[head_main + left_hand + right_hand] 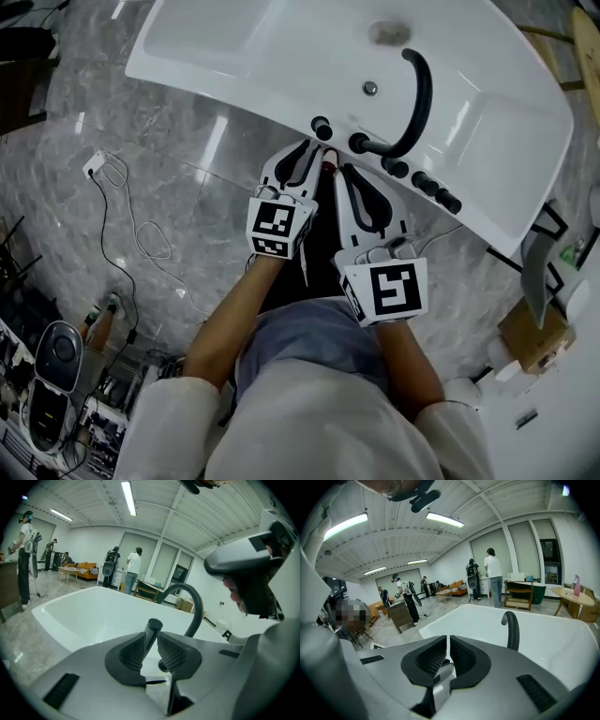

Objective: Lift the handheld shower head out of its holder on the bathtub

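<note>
Tub (234,56) fills the upper frame in head view, its rim w/ black fittings running toward lower right. L gripper (312,147) is centre frame, jaws partly spread, nothing pinched. Tips sit just short of a black upright stub on the rim, upper centre. That stub = shower head (153,624) imo, seated in its holder. In left gripper view its round top shows in the gap btw the pads. R gripper (345,171) is just right of it, jaws pressed nearly together, thin slit only, empty. Further right: arched black spout (419,94), then a row of knobs (424,183) along the rim toward lower right.

Handling, my guess: stiff, smooth round body, prob light, but a hose underneath would drag. Slim round stem → can slip or twist in the pads. Take it across the stem below the cap, square on. Pull straight along the holder axis, no side load.
</note>
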